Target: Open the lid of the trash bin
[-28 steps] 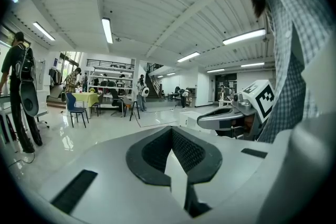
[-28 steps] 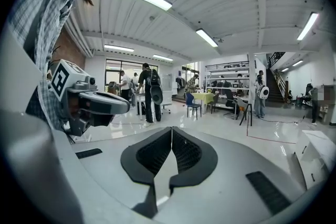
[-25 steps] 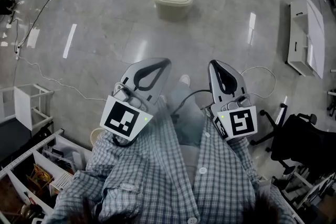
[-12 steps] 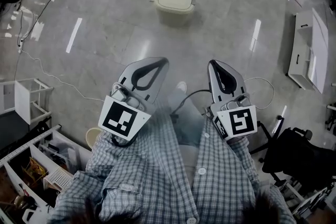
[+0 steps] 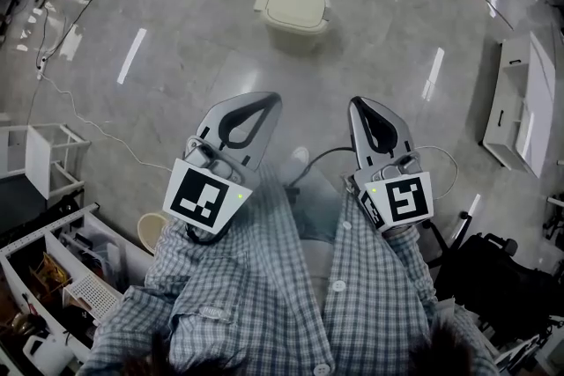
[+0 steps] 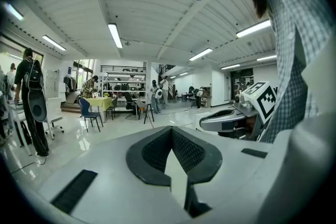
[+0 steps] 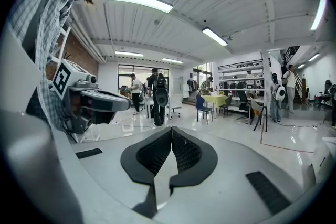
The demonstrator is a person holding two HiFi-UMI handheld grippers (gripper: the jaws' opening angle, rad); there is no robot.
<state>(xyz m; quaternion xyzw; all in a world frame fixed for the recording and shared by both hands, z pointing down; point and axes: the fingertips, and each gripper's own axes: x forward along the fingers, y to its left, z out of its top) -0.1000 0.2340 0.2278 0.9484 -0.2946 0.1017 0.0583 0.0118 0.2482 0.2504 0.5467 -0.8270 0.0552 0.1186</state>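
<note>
Closed tight, the fingers (image 6: 195, 150) of the left gripper (image 5: 267, 99) meet at their tips with nothing between them. The right gripper (image 5: 359, 105) looks the same in its own view, with its dark ribbed pads (image 7: 190, 152) pressed tip to tip and empty. In the head view the two grippers sit side by side, a little apart, in front of the person's checked shirt (image 5: 264, 295). Their noses point forward, and the marker cubes (image 5: 205, 196) are nearest the body. The trash bin (image 5: 293, 11) is a small cream one, standing on the glossy grey floor (image 5: 176, 101) well ahead of both grippers and roughly in line with the gap between them. Its lid (image 5: 295, 3) lies flat on top, shut. A white cabinet (image 5: 520, 101) stands far off to the right, and a black office chair (image 5: 502, 277) sits near the lower right. A thin cable (image 5: 79, 114) trails across the floor at the left. Both gripper views look out across a bright hall, where people stand in the distance near a table with a green cloth (image 7: 231, 98).
</note>
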